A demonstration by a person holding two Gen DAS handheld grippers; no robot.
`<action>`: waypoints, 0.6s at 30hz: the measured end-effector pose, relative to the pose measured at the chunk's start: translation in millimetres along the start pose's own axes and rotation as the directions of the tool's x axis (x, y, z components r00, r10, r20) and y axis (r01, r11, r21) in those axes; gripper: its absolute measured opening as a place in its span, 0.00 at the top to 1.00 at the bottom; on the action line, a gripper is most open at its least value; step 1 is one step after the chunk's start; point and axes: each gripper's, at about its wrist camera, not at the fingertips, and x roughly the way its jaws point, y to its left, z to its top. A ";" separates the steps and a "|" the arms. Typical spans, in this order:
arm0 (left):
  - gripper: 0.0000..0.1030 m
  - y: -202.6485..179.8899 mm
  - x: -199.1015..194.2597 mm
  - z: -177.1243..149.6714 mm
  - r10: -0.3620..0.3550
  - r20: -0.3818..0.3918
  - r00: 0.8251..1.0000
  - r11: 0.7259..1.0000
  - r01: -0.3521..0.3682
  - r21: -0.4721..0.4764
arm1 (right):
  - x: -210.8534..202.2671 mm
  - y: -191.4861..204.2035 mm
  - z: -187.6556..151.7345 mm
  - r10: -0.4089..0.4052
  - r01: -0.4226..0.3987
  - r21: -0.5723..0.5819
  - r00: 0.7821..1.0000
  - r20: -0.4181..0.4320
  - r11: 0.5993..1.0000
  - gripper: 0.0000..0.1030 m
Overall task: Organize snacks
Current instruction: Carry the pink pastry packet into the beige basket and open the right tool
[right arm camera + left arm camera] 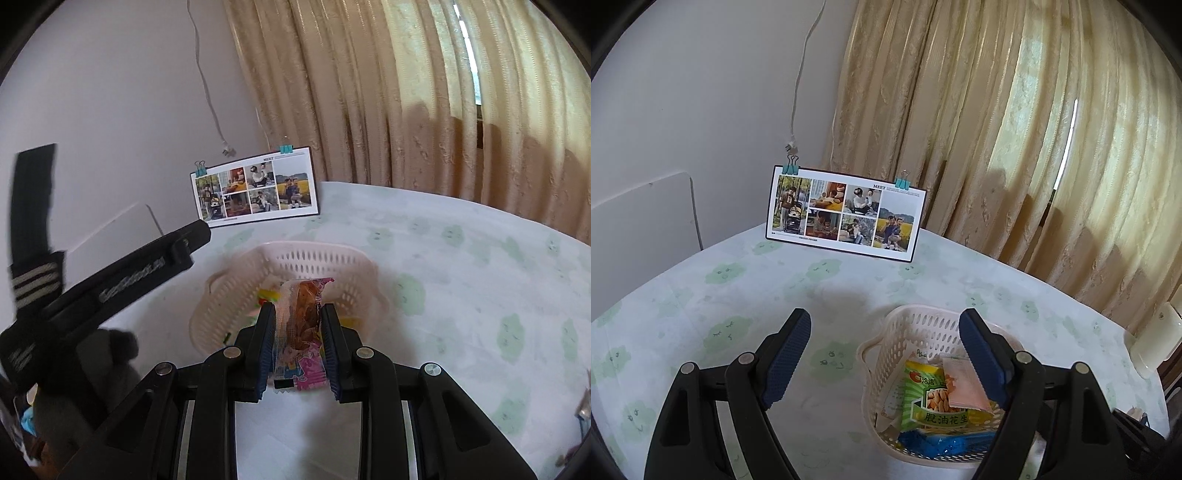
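Two grippers work around the white basket point(886, 354) on the cloud-print tablecloth point(701, 295). Left of it, the left gripper point(886, 354) hangs wide apart with nothing between its blue pads, one finger over the basket's right side. Inside the basket lie a green peanut packet point(925, 398), a pale pink sachet point(964, 387) and a blue wrapper point(942, 443). On the near side, the right gripper point(298, 317) squeezes a pink-printed snack packet point(301, 332), its top poking over the basket rim.

The basket point(916, 332) is cream, the peanut packet point(931, 402) green and yellow; the surface point(701, 295) white with pale-green clouds; the curtain point(1034, 147) beige.
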 end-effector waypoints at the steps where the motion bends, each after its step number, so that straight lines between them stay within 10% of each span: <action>1: 0.18 -0.2 -0.4 -0.2 -0.002 0.000 1.000 1.000 0.002 0.000 | 5.5 1.0 1.3 -0.001 0.001 -0.001 1.000 -0.002 1.000 0.67; 4: 0.17 -1.5 -2.3 -0.5 -0.010 -0.003 1.000 1.000 0.010 0.006 | 8.7 -2.8 -0.6 -0.002 0.002 0.021 1.000 0.000 1.000 0.38; 18: 0.17 -13.2 -1.7 -4.3 -0.012 -0.004 1.000 0.999 0.013 0.045 | -14.3 -34.6 -31.1 -0.041 0.039 0.114 0.999 0.011 0.993 0.36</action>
